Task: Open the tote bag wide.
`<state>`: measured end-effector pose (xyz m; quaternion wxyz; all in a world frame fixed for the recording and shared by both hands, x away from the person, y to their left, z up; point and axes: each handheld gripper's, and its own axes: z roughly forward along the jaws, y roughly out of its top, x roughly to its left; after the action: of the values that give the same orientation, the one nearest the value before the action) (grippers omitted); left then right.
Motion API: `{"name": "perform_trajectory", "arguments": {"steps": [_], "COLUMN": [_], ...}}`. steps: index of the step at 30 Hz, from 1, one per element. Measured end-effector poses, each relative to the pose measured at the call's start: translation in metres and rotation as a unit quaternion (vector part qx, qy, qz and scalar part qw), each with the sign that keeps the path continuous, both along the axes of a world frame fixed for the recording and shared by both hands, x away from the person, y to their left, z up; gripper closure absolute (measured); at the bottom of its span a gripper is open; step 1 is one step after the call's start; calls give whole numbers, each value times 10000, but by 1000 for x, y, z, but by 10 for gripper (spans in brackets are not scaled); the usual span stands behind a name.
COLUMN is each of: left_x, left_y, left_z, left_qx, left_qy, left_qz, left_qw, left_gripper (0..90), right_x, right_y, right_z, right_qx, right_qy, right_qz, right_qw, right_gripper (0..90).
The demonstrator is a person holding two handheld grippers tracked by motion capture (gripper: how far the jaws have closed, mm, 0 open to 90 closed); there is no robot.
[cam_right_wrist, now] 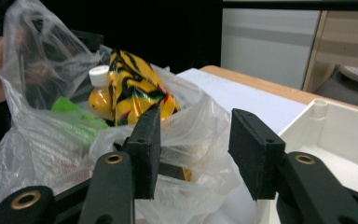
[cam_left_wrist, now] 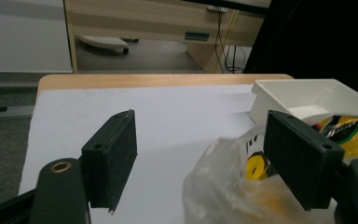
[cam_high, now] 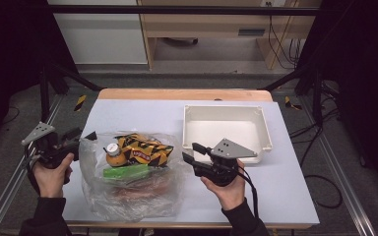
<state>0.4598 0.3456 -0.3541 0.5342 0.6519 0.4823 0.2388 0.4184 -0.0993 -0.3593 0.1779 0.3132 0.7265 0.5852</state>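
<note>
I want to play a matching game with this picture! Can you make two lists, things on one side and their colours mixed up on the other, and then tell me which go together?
Things:
1. tray
2. snack packet
3. bottle cap
4. flat packet under the snack packet

Colours:
A. green
B. yellow and black
C. white, sitting on an orange bottle
D. white, with nothing inside

Pairs: 1-D, 2-B, 3-C, 4-A. The snack packet, the bottle and the green packet all sit inside the clear plastic bag.
</note>
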Motion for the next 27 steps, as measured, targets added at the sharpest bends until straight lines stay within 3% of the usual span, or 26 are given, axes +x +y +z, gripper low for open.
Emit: {"name": "perform_trajectory", "arguments": {"steps": [5,7,9,15,16,18,22,24,27], "left_x": [10,7,4,-25,-36,-43,-56,-60,-65], "left_y": [-11,-16,-18,-19,-21,-24,-35,-39,-39], "left_z": [27,41,45,58,60,60,49,40,23], "left_qx": [205,276,290,230,218,280,621,745,899], "left_qy": [-164,-305,-367,-681,-756,-740,-533,-411,-183], "left_qz": [-31,-87,-70,-196,-253,-319,-533,-561,-524], "left_qw": [9997,9991,9989,9972,9966,9964,9952,9948,9944], "left_gripper": [247,247,250,260,262,263,264,314,358], "right_x": [0,-1,-4,-11,-12,-13,-14,-15,-15], "right_y": [-3,-5,-7,-7,-6,-5,5,12,14], "right_z": [13,19,22,24,25,26,24,14,5], "right_qx": [70,98,123,192,183,148,35,-187,-260], "right_qy": [-122,-203,-202,-127,-124,-121,-106,18,151], "right_qz": [-74,-86,-52,128,164,181,305,385,437], "right_qw": [9999,9997,9997,9997,9996,9997,9995,9991,9986], "right_gripper": [518,503,486,421,410,403,393,415,454]}}
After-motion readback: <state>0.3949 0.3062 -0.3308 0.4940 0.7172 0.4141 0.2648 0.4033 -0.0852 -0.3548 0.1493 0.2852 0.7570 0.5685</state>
